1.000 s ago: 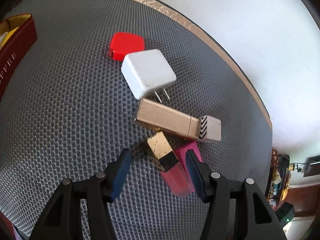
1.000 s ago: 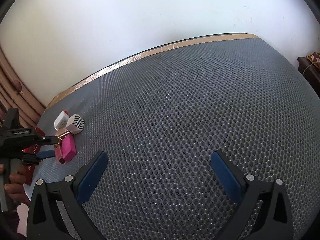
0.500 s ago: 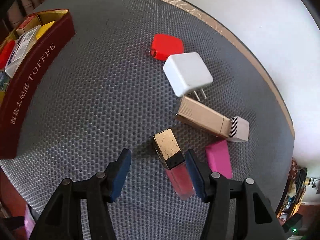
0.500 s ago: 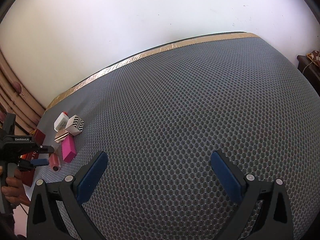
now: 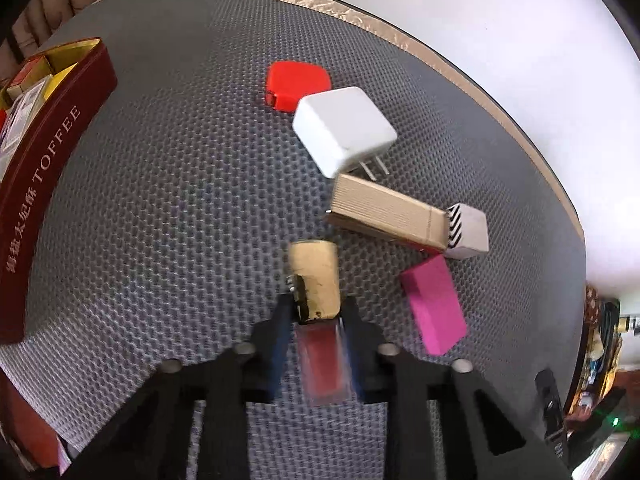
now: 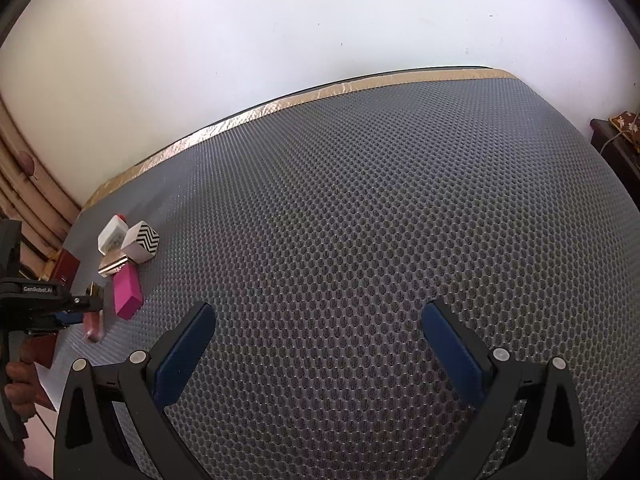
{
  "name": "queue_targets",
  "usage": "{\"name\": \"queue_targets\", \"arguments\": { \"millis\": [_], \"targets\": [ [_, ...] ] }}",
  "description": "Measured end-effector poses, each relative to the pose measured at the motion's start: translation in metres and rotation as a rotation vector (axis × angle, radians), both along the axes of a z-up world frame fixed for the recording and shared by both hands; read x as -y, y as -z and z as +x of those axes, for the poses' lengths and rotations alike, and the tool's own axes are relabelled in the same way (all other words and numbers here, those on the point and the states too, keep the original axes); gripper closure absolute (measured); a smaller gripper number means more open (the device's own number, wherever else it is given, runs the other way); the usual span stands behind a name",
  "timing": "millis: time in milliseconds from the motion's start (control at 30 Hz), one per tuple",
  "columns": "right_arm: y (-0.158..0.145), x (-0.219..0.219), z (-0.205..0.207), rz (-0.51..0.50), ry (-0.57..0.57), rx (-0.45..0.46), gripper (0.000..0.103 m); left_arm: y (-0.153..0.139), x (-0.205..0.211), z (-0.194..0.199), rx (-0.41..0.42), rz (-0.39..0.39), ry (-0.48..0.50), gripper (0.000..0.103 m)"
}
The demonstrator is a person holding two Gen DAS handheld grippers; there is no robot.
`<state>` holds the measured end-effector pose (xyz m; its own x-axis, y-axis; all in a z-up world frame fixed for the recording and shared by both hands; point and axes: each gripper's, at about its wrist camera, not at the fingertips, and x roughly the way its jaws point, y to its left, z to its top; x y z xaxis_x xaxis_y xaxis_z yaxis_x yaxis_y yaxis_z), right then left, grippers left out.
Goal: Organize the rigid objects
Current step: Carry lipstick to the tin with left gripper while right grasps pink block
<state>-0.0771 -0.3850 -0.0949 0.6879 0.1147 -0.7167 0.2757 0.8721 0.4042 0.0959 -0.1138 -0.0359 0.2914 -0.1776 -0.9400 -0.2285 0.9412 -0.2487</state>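
Note:
My left gripper [image 5: 316,312] is shut on a lip gloss tube [image 5: 316,280] with a gold cap and red body, held just above the grey mesh mat. Beyond it lie a pink block [image 5: 434,304], a ribbed gold box [image 5: 384,212], a white cube with black zigzags [image 5: 466,230], a white plug charger [image 5: 342,130] and a red case [image 5: 298,84]. My right gripper [image 6: 320,332] is open and empty over the bare mat, far right of the pile. The right wrist view shows the left gripper [image 6: 86,304] holding the tube [image 6: 94,322] beside the pink block [image 6: 127,294].
A dark red toffee tin [image 5: 44,184] holding several small items stands at the left of the mat. The mat's gold edge [image 5: 400,40] runs along a white wall. Dark furniture [image 6: 616,144] stands past the right edge.
The left gripper's fingers have closed on the lip gloss tube, which has turned to point straight ahead. The right gripper has not moved.

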Motion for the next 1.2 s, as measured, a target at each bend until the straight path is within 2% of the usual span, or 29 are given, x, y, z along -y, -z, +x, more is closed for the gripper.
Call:
{"name": "queue_targets", "arguments": {
  "millis": [167,300,400,500,633,800,967,1067,1133,1200],
  "targets": [
    [-0.001,-0.007,0.001,0.013,0.015,-0.019,0.000,-0.002,-0.003,-0.012,0.034,0.023,0.126,0.083],
    [-0.009,-0.018,-0.002,0.080,-0.018,0.042,0.000,-0.005,-0.005,-0.031,0.102,0.011,0.188,0.083],
    [-0.024,-0.047,0.004,0.018,-0.103,0.070,0.000,-0.005,-0.018,-0.049,0.140,0.014,0.181,0.083],
    [-0.037,-0.082,0.016,0.007,-0.237,0.112,0.000,-0.005,-0.026,-0.064,0.162,-0.002,0.165,0.083],
    [-0.045,-0.131,0.043,-0.065,-0.381,0.116,0.001,-0.004,-0.034,-0.087,0.176,0.000,0.166,0.083],
    [-0.045,-0.164,0.073,-0.127,-0.453,0.079,0.021,0.003,-0.055,-0.088,0.182,-0.026,0.165,0.083],
    [-0.034,-0.179,0.094,-0.183,-0.479,0.028,0.028,-0.001,-0.095,-0.108,0.198,-0.034,0.178,0.083],
    [-0.023,-0.187,0.101,-0.178,-0.500,-0.022,0.047,-0.002,-0.100,-0.113,0.201,-0.032,0.180,0.083],
    [-0.023,-0.191,0.100,-0.222,-0.484,-0.021,0.073,-0.005,-0.105,-0.117,0.207,-0.034,0.175,0.083],
    [-0.025,-0.191,0.099,-0.209,-0.474,-0.021,0.074,-0.013,-0.110,-0.124,0.225,-0.027,0.184,0.083]
  ]
}}
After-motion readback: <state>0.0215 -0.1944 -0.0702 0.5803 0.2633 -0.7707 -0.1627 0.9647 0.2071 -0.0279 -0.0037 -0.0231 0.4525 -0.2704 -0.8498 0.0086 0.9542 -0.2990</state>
